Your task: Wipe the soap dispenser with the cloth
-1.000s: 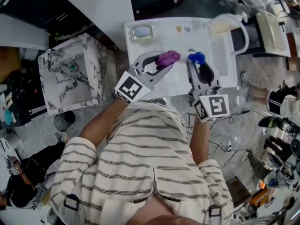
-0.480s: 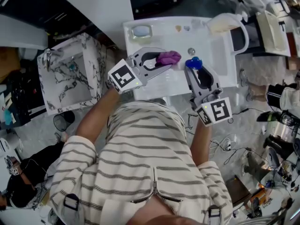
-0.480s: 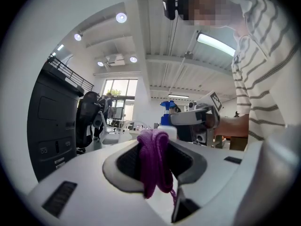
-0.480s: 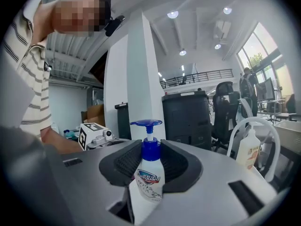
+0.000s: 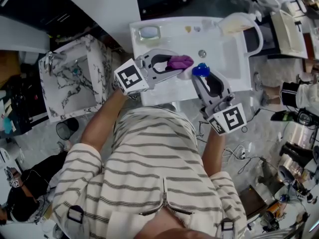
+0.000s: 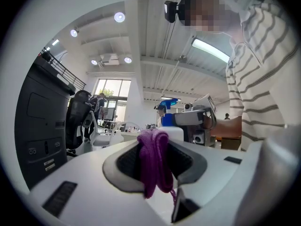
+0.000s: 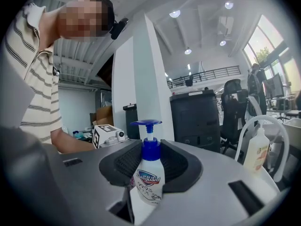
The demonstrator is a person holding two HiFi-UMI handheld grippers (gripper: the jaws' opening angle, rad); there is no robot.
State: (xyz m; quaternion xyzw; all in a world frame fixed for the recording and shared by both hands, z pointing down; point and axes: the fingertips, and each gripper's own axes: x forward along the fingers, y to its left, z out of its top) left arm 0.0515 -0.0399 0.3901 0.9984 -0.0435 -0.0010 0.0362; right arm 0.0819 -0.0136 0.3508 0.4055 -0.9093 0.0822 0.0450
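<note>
Left gripper (image 5: 180,63): jaws clenched on the purple cloth (image 6: 154,159), which hangs bunched between the pads. Right gripper (image 5: 203,75): jaws grasping the soap dispenser (image 7: 149,180) by its white body, upright, with the blue pump head above the pads.

Both sit over the white table (image 5: 164,91), centre-top of the head view, cloth left of the dispenser.

Changes against the earlier head frames:
- The left gripper has swung. Its marker cube was lower and nearer the person's chest, with the jaws aimed diagonally up-right. Now the cube sits higher and further left, and the jaws point almost straight right across the frame.
- The cloth has barely shifted in the frame.
- The right gripper has brought the dispenser left and slightly down. The pump head was level with the cloth and apart from it. Now it is just beside the cloth's lower right edge.
- The grip looks the same on both sides, with no slip of cloth or bottle.

In the left gripper view the cloth lies directly in front of the dispenser body. We cannot tell whether the cloth touches the bottle.

A second bottle (image 7: 257,149) stands at the right of the right gripper view.
</note>
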